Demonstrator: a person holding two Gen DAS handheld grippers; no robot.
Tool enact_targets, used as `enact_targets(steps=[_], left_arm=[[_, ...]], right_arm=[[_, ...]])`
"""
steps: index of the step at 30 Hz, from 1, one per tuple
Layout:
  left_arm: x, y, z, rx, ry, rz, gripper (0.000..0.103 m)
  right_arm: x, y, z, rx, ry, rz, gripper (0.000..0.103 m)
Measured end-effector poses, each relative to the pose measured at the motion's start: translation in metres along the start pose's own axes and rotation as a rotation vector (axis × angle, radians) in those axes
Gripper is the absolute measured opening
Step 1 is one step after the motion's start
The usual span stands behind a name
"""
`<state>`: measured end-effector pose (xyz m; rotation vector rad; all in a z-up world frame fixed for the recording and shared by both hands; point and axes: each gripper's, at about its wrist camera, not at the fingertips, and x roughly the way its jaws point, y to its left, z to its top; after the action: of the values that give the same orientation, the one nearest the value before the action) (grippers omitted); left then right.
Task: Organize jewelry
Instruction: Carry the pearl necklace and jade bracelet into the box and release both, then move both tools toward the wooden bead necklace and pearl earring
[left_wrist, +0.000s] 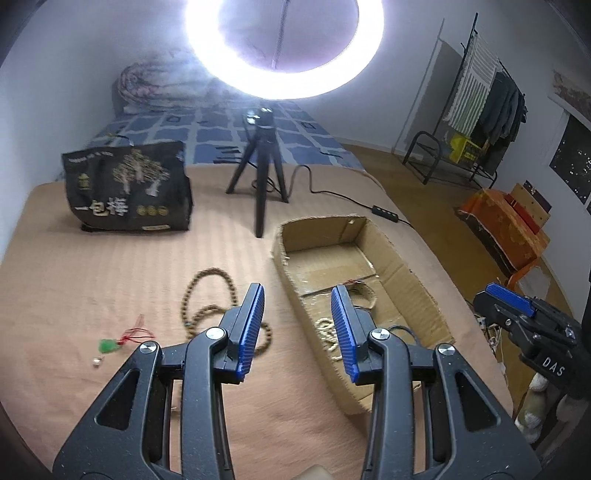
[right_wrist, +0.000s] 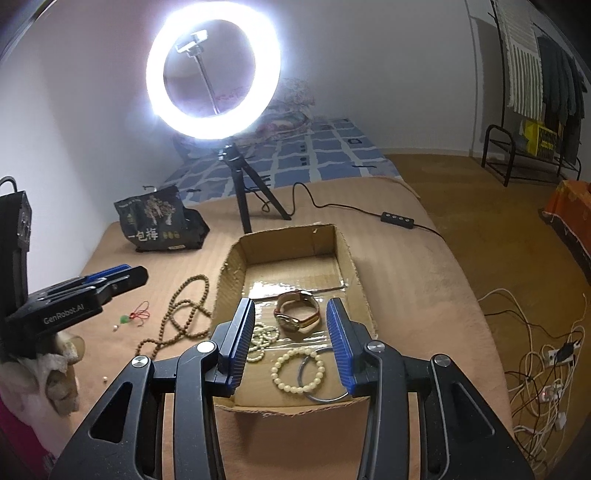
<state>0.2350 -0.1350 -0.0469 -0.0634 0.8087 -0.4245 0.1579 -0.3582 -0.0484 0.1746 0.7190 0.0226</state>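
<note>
Cardboard box (right_wrist: 352, 275) sits on the tan blanket (right_wrist: 413, 280), and most of the jewelry is already inside it: we can see a watch (right_wrist: 297, 312) with a brown strap, a cream pearl bracelet (right_wrist: 297, 371), a thin metal bangle (right_wrist: 323, 374) overlapping it, and a pale bead strand (right_wrist: 262, 341) just beside the left wall. Still out on the blanket, left of the box, we've got the long brown bead necklace (left_wrist: 210, 306) lying in loops, plus a small green pendant on red cord (left_wrist: 110, 345) further left. Our left gripper (left_wrist: 297, 328) hangs spread wide with nothing in it, above the gap between necklace and box. Our right gripper (right_wrist: 291, 341) is also spread and empty, hovering over the box's near end. Ring light (right_wrist: 212, 79) on its tripod and a black snack bag (right_wrist: 162, 225) sit behind.
</note>
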Motion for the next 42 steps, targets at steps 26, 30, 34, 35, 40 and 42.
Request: enact_targets(steps=[26,30,34,35,40,42], left_arm=[[-0.087,0.141,-0.045,-0.065,0.003,0.169,0.038],[-0.089,0.152,-0.063,-0.067,0.032,0.174,0.038],[-0.086,0.16,-0.082,-0.066,0.074,0.167,0.038],[-0.087,0.161,-0.086,-0.066,0.081,0.166,0.038],[-0.083,0.171,-0.107,-0.086,0.127,0.146,0.038],[-0.082,0.173,-0.114,-0.088,0.14,0.141,0.038]], right_arm=[[0.036,0.111,0.007,-0.077,0.078,0.207,0.058],[0.055,0.13,0.003,-0.097,0.129,0.227,0.062],[0.08,0.15,-0.002,-0.095,0.198,0.25,0.064],[0.085,0.153,-0.003,-0.092,0.21,0.254,0.064],[0.123,0.171,-0.012,-0.079,0.307,0.245,0.064],[0.138,0.173,-0.016,-0.066,0.346,0.228,0.064]])
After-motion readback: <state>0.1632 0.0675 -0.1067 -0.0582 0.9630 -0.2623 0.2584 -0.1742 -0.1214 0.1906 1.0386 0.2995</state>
